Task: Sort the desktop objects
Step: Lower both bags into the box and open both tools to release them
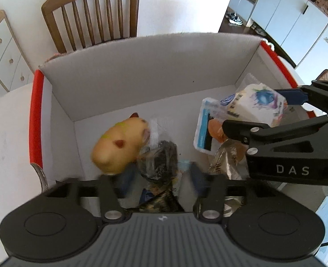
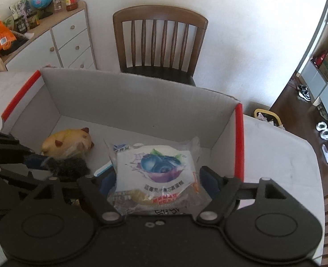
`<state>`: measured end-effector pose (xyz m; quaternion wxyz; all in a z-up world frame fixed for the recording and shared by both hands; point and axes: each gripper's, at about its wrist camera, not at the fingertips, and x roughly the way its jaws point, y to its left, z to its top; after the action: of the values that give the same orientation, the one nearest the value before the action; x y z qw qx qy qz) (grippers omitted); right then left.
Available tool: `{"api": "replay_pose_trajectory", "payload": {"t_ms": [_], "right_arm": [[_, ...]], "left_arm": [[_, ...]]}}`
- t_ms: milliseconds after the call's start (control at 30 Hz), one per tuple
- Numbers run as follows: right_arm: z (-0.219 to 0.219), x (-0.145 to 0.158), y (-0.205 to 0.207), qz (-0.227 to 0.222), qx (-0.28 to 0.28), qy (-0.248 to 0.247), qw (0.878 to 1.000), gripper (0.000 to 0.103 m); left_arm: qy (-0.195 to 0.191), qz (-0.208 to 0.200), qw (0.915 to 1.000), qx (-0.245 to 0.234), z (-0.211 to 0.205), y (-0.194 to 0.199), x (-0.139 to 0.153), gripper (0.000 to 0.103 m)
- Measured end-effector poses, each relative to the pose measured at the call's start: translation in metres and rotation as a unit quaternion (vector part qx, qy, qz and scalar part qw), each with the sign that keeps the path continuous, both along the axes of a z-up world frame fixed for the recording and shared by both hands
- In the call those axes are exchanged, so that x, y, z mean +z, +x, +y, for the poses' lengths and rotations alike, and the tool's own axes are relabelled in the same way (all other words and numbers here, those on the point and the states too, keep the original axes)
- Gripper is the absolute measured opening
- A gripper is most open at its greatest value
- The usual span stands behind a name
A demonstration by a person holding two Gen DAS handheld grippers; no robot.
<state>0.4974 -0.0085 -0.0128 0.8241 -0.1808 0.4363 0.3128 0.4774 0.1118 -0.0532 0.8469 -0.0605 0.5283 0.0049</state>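
On a white desk (image 2: 275,155) before a wooden chair (image 2: 159,44), a red-edged cardboard box (image 2: 128,98) holds the sorted items: left claw (image 1: 157,178) released above a dark packet (image 1: 161,155) beside a yellow plush toy (image 1: 117,146); right claw (image 2: 157,178) spread, astride a blueberry cake packet (image 2: 157,169).

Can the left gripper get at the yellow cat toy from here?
Probably yes: the left gripper is open over the box, and the cat toy lies just left of it, top uncovered; only a dark snack bag crowds its side.
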Motion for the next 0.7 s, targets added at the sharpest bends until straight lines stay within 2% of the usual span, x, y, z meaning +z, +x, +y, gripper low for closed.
{"api": "replay_pose_trajectory", "payload": {"t_ms": [333,433,700], "right_arm": [[-0.008,0.031,0.002,-0.016,-0.006,0.050,0.999,0.086],[-0.009,0.036,0.000,-0.018,-0.001,0.049,0.999,0.086],[-0.012,0.041,-0.008,-0.018,-0.002,0.048,0.999,0.086]], "left_arm": [[0.012,-0.022,0.9997,0.003,-0.004,-0.006,0.012,0.068],[0.009,-0.033,0.9994,0.001,-0.005,-0.009,0.016,0.073],[0.004,-0.042,0.9991,0.005,-0.008,-0.020,0.027,0.074]]}}
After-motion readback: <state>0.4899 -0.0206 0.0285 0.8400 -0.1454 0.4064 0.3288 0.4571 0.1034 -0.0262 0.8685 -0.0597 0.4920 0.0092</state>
